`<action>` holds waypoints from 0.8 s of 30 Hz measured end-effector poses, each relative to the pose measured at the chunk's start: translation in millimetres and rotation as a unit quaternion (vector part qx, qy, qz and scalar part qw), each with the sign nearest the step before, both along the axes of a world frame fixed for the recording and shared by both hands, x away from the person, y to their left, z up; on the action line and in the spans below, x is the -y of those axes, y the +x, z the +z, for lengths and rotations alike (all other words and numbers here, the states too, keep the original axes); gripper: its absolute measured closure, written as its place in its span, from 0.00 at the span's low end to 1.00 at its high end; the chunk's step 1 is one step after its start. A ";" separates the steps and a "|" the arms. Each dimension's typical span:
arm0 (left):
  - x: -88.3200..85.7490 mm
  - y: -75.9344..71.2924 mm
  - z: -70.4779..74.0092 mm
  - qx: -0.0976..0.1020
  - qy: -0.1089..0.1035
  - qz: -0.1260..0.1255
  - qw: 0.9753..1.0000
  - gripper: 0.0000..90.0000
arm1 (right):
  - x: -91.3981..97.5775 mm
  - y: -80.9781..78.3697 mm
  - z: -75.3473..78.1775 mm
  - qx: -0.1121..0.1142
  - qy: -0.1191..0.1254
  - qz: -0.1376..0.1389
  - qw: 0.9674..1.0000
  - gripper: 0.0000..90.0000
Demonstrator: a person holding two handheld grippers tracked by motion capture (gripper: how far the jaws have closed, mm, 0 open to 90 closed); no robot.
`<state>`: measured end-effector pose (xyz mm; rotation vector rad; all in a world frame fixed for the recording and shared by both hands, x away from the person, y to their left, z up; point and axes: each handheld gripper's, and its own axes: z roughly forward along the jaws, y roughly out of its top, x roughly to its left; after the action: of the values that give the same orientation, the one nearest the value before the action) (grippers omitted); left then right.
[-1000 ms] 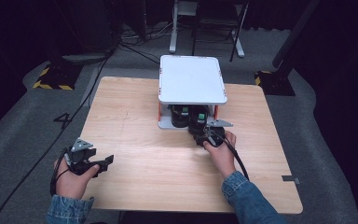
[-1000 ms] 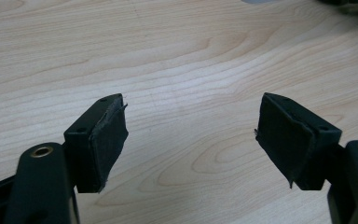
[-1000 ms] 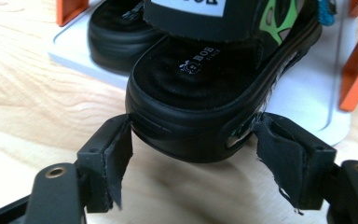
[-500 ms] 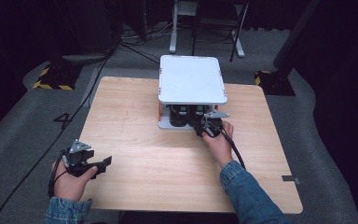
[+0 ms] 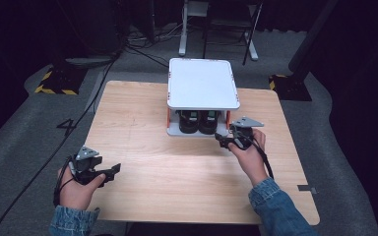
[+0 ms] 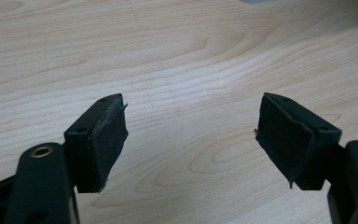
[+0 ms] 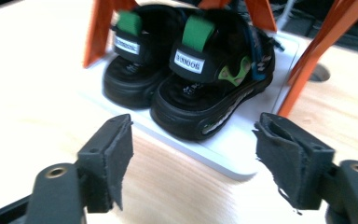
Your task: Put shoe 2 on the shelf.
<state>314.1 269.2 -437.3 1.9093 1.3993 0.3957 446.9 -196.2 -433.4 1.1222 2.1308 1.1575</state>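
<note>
Approach step, I judge: right gripper (image 7: 193, 156), jaws apart, faces sandals (image 7: 200, 79) on rack (image 5: 203, 83); next needs fwd reach. Left gripper (image 6: 191, 140) apart, idle.

A small rack (image 5: 203, 83) stands at the table's (image 5: 142, 123) far edge, mid-width. Two sandals (image 5: 198, 121) sit side by side on its lower shelf.

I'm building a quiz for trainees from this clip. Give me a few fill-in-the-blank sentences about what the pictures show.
1. The pair of black sandals sits on the rack's ____ shelf.
2. The rack's legs are coloured ____.
3. The right gripper faces the sandals with its jaws ____.
4. The left gripper is over bare ____ table.

Missing words: bottom; orange; open; wooden
</note>
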 end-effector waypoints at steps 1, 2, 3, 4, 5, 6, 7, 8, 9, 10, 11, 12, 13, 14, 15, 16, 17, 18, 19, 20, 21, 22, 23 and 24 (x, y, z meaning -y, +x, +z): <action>-0.1 -0.5 0.5 0.001 0.002 -0.001 1.000 0.27 | 10.1 -8.7 12.4 0.002 -0.002 0.012 1.000 0.28; 0.0 -1.1 0.7 0.002 0.001 0.001 1.000 0.27 | 14.8 -13.2 17.9 0.007 0.004 0.012 1.000 0.28; -0.4 -1.5 1.0 0.003 0.001 0.001 1.000 0.27 | 19.7 -17.3 23.1 0.011 0.009 0.014 1.000 0.27; -0.4 -1.5 1.0 0.003 0.001 0.001 1.000 0.27 | 24.3 -21.2 27.5 0.013 0.011 0.015 1.000 0.27; -0.7 -2.1 1.3 0.002 0.000 0.002 1.000 0.27 | 29.0 -24.7 31.4 0.014 0.012 0.017 1.000 0.27; -1.0 -2.7 1.4 0.003 -0.001 0.004 1.000 0.27 | 29.0 -24.7 31.4 0.014 0.012 0.017 1.000 0.27; -2.4 -3.5 1.4 0.002 0.000 0.005 1.000 0.27 | 37.4 -31.2 37.4 0.013 0.013 0.020 1.000 0.26; -3.1 -3.6 1.6 0.003 -0.001 0.006 1.000 0.27 | 41.3 -34.5 39.7 0.012 0.013 0.019 1.000 0.26; -3.1 -3.6 1.6 0.003 -0.001 0.006 1.000 0.27 | 41.3 -34.5 39.7 0.012 0.013 0.019 1.000 0.26; -4.2 -3.6 1.9 0.004 0.001 0.006 1.000 0.27 | 45.5 -37.7 41.7 0.012 0.010 0.019 1.000 0.26; -4.5 -3.8 2.0 0.003 -0.001 0.007 1.000 0.27 | 50.9 -42.0 44.1 0.010 0.007 0.020 1.000 0.26; -4.7 -3.6 1.9 0.003 -0.001 0.007 1.000 0.27 | 55.4 -45.5 45.9 0.008 0.007 0.019 1.000 0.26; -5.2 -3.5 1.9 0.002 0.001 0.008 1.000 0.27 | 58.8 -47.9 47.2 0.008 0.008 0.017 1.000 0.27; -5.7 -3.0 1.4 0.002 0.001 0.009 1.000 0.27 | 63.8 -51.1 48.5 0.006 0.006 0.015 1.000 0.27; -6.3 -2.6 0.3 0.002 0.002 0.010 1.000 0.27 | 74.3 -57.7 50.6 0.002 0.003 0.009 1.000 0.27; -6.3 -2.6 0.3 0.002 0.002 0.010 1.000 0.27 | 74.3 -57.7 50.6 0.002 0.003 0.009 1.000 0.27; -7.6 -2.6 -0.1 0.001 0.004 0.010 1.000 0.27 | 84.8 -64.2 51.4 0.001 0.007 0.003 1.000 0.27; -7.8 -2.7 -0.1 0.001 0.004 0.012 1.000 0.27 | 90.0 -67.3 51.1 0.000 0.010 -0.001 1.000 0.27; -7.8 -2.7 -0.1 0.001 0.004 0.012 1.000 0.27 | 90.0 -67.3 51.1 0.000 0.010 -0.001 1.000 0.27; -8.4 -2.7 0.0 0.002 0.005 0.012 1.000 0.27 | 95.2 -70.2 50.5 -0.001 0.013 -0.004 1.000 0.27; -10.1 -2.5 0.1 0.004 0.011 0.012 1.000 0.27 | 105.6 -75.5 48.2 -0.006 0.008 -0.007 1.000 0.26; -10.7 -2.4 -0.1 0.004 0.012 0.011 1.000 0.27 | 110.8 -78.2 46.8 -0.010 0.003 -0.009 1.000 0.26; -10.7 -2.4 -0.1 0.004 0.012 0.011 1.000 0.27 | 110.8 -78.2 46.8 -0.010 0.003 -0.009 1.000 0.26; -11.6 -2.3 -1.1 0.002 0.013 0.009 1.000 0.27 | 122.0 -82.9 43.8 -0.021 -0.002 -0.007 1.000 0.25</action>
<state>311.8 280.8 -438.3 1.9161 1.4171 0.4270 364.0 -318.2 -389.6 1.1662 2.1528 1.1316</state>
